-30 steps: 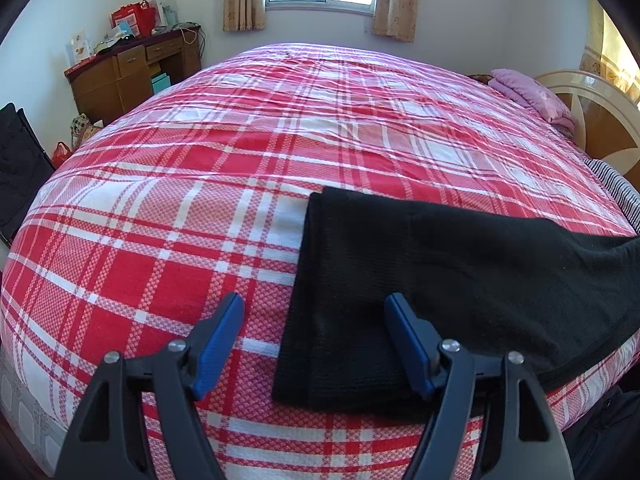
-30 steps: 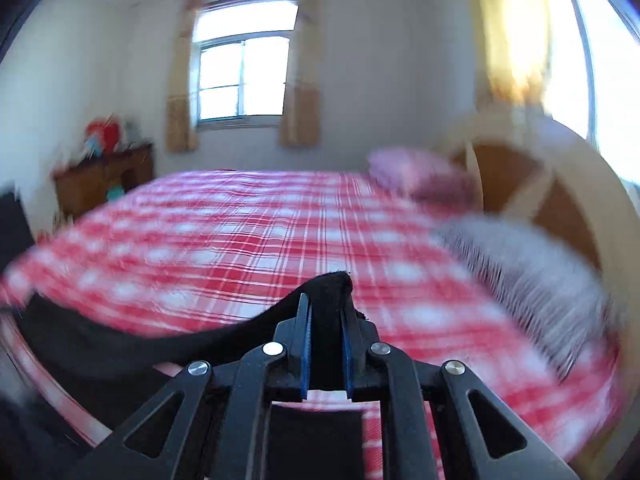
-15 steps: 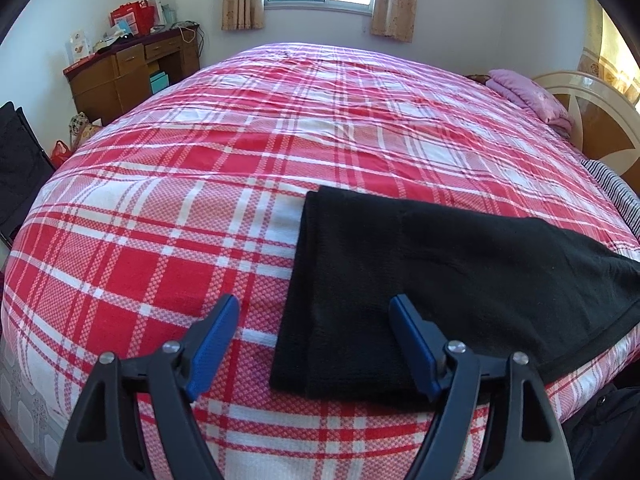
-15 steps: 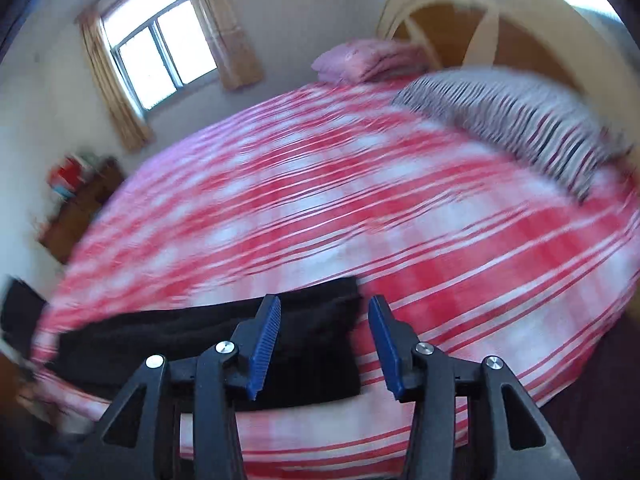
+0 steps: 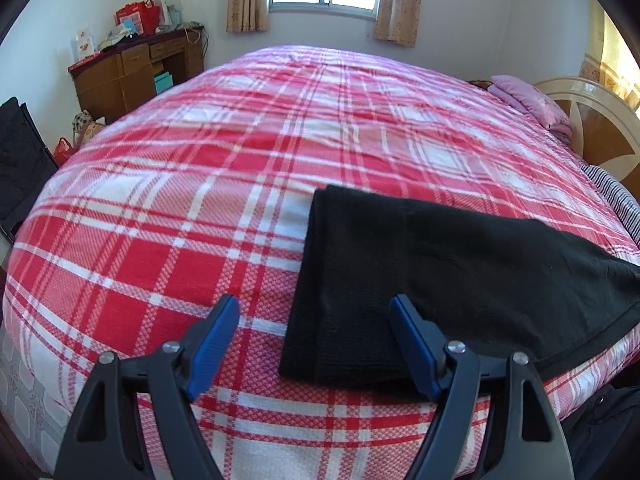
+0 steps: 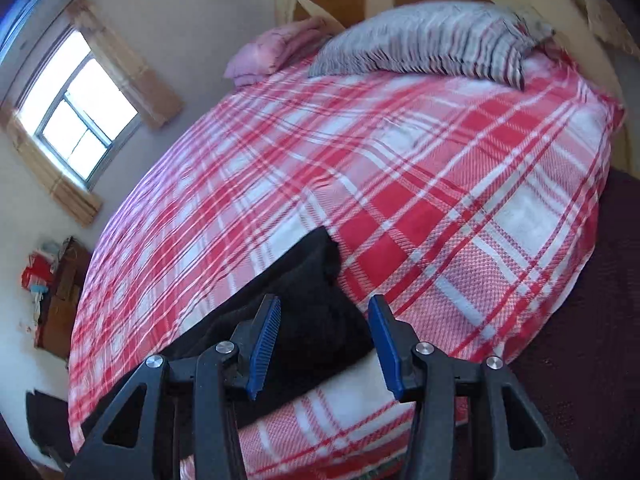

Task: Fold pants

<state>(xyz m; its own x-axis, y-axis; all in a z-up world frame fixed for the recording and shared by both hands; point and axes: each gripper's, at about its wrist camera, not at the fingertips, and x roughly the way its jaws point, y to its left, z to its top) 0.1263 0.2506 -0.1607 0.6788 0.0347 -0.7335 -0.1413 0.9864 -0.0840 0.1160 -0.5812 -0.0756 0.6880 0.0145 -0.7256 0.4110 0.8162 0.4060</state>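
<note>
Red-and-white plaid bedspread fills both views, a wooden desk and window beyond. Left gripper hovers low with jaws spread wide and empty, straddling the near left corner of the black pants, which lie flat near the bed's front edge. Right gripper, tilted and also parted and empty, hangs over their other end. The cloth looks soft, light and limp; it should drape when lifted, so pinching corners or the hem edge seems wisest. A striped pillow lies well beyond.
</note>
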